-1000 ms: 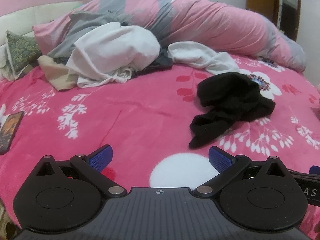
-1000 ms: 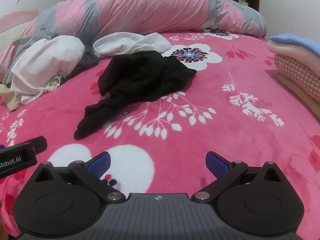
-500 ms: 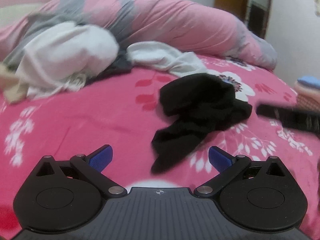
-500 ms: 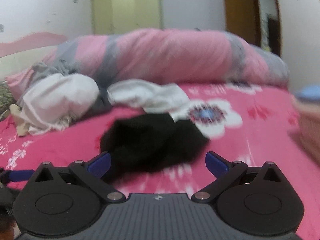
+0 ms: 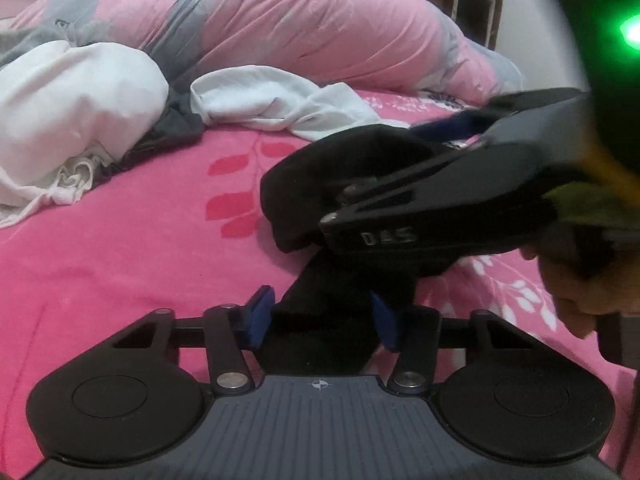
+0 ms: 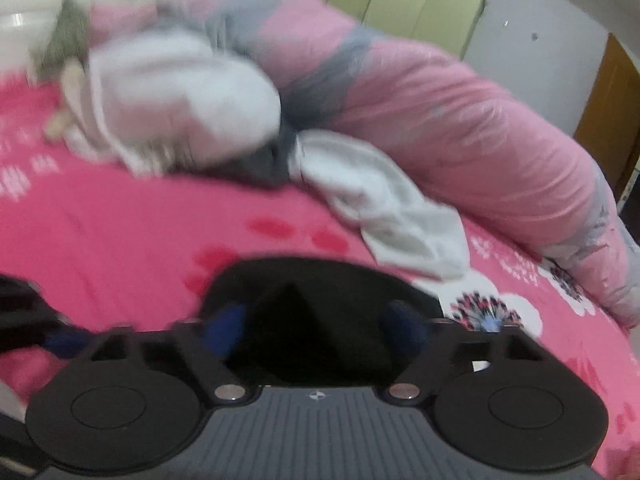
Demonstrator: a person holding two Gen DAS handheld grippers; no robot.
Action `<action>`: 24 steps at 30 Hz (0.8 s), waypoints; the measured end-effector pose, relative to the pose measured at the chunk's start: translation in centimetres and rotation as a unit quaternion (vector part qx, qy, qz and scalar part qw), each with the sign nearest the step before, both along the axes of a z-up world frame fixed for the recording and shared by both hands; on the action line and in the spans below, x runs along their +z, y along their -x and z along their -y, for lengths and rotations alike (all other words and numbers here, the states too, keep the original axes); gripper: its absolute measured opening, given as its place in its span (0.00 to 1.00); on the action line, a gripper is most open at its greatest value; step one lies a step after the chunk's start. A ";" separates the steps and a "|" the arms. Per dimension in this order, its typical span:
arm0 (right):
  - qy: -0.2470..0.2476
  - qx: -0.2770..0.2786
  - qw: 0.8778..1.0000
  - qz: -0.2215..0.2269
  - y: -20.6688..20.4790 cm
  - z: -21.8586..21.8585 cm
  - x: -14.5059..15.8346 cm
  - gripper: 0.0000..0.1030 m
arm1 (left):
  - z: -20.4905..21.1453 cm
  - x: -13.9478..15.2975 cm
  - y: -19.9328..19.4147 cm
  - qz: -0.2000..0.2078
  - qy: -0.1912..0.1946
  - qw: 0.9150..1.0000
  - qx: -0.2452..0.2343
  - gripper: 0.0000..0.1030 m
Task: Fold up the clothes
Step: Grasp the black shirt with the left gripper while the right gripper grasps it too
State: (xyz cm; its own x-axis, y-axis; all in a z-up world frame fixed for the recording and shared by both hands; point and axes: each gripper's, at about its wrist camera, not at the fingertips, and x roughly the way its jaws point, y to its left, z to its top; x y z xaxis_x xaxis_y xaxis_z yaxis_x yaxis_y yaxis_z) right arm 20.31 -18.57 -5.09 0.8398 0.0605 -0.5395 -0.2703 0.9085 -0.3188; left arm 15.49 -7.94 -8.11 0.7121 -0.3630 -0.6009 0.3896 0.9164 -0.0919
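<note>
Two tools are seen about half open, their jaws having just been closing. A black garment [image 5: 340, 184] on the pink bed [image 5: 120, 248] lies between the left tool's [image 5: 322, 318] pads and between the right tool's [image 6: 316, 326]; whether either presses it cannot be told. "DAS" is read, upside down, on the right tool.

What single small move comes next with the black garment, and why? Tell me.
Probably finish closing both grippers on the black garment, then lift. The left gripper and right gripper have each just been closing with black cloth between the jaws, and the garment lies crumpled on the pink bedspread, needing spreading.
</note>
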 end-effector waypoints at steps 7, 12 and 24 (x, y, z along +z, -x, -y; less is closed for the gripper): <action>-0.080 -0.057 0.995 0.004 1.9 3.4 1.8 0.15 | -0.4 1.0 0.6 -0.004 0.041 0.999 -0.002 0.08; -0.190 -0.106 0.975 0.041 6.7 8.3 5.9 0.13 | -1.9 3.1 2.4 0.003 0.077 0.997 -0.005 0.06; -0.430 -0.200 0.878 -0.064 23.0 15.8 2.2 0.14 | -6.2 3.9 12.4 -0.008 0.090 0.990 -0.109 0.04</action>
State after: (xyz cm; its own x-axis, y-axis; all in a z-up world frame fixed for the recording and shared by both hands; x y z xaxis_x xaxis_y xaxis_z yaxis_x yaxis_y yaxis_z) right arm -2.71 -34.38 -2.91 0.8226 0.2060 -0.5300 0.1409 0.8292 0.5409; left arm 3.12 -1.72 -4.21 0.5969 -0.6087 -0.5226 0.5728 0.7794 -0.2536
